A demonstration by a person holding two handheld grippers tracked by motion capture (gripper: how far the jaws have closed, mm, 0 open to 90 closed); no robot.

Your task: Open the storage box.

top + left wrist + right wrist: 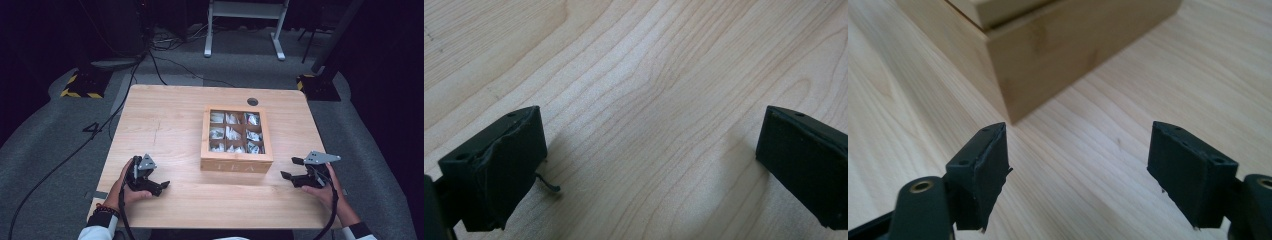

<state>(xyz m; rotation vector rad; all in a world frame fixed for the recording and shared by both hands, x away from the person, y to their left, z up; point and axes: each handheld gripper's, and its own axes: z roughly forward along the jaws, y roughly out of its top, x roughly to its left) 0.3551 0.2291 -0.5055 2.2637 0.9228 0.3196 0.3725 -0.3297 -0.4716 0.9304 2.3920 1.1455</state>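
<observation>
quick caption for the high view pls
Both open grippers, left and right, flank a closed wooden tea box on the table.

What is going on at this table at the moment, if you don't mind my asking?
A person sits at a wooden table with a gripper in each hand. The left gripper and the right gripper both rest near the table's front edge, jaws open and empty. Between them stands a wooden tea box, its windowed lid closed over compartments of tea bags. Neither gripper touches the box.
</observation>
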